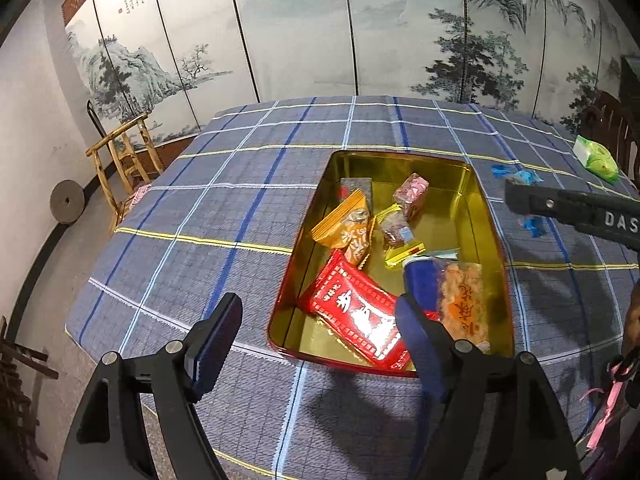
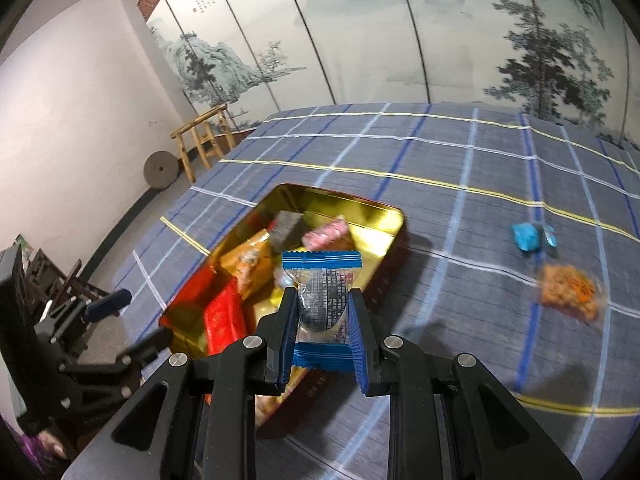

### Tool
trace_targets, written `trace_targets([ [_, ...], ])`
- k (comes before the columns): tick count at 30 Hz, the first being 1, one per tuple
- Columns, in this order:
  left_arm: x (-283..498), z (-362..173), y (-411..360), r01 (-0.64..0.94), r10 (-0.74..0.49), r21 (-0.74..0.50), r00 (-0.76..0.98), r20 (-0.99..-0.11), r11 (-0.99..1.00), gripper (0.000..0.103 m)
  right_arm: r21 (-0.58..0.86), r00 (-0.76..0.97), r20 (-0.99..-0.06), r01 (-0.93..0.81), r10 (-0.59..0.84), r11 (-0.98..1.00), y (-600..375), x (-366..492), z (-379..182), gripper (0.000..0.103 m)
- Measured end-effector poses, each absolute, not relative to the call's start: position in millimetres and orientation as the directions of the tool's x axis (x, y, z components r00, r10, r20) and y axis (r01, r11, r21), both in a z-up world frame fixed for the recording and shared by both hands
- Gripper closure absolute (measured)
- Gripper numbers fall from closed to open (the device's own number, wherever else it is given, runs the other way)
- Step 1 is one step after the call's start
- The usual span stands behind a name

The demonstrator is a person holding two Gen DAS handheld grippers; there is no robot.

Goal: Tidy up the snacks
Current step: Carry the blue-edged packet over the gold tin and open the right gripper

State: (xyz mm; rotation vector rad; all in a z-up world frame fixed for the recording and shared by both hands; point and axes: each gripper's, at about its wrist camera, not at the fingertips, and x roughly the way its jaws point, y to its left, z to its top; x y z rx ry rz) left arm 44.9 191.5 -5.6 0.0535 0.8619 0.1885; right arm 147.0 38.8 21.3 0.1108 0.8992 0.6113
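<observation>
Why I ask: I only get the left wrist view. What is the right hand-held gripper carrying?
Observer: The right hand-held gripper is shut on a clear packet with blue ends.
Operator: Is anything lying on the cloth that I can't see?
Observer: Yes, an orange snack packet lies on the cloth to the right of the gold tin, nearer the camera than a blue sweet.

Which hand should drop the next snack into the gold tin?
Right: the right gripper is shut on a blue-edged packet above the tin; the left gripper is open and empty.
</observation>
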Motion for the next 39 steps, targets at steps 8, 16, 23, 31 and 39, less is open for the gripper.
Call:
trace_targets([
  [8,42,-9,206,-0.163,0.189,0.110,0.627,-0.756,0.980,0.025,0.358,0.423,-0.714,-0.466,0.558,0.810,67,161,14,0.078],
  [16,39,-7,218,-0.177,0.189,0.098,0.628,-0.755,0.979,0.024,0.347,0.387,-0.740,-0.481,0.550,0.805,96,172,2,0.078],
  [23,40,-7,224,-0.186,0.191,0.094,0.627,-0.756,0.978,0.023,0.320,0.373,-0.770,-0.476,0.517,0.819,106,181,-14,0.078],
  [31,40,-8,226,-0.185,0.188,0.091,0.623,-0.759,0.979,0.023,0.299,0.373,-0.789,-0.461,0.489,0.835,107,186,-25,0.078],
  [39,40,-9,229,-0.191,0.193,0.093,0.620,-0.760,0.977,0.023,0.258,0.379,-0.805,-0.470,0.457,0.844,113,189,-29,0.078],
])
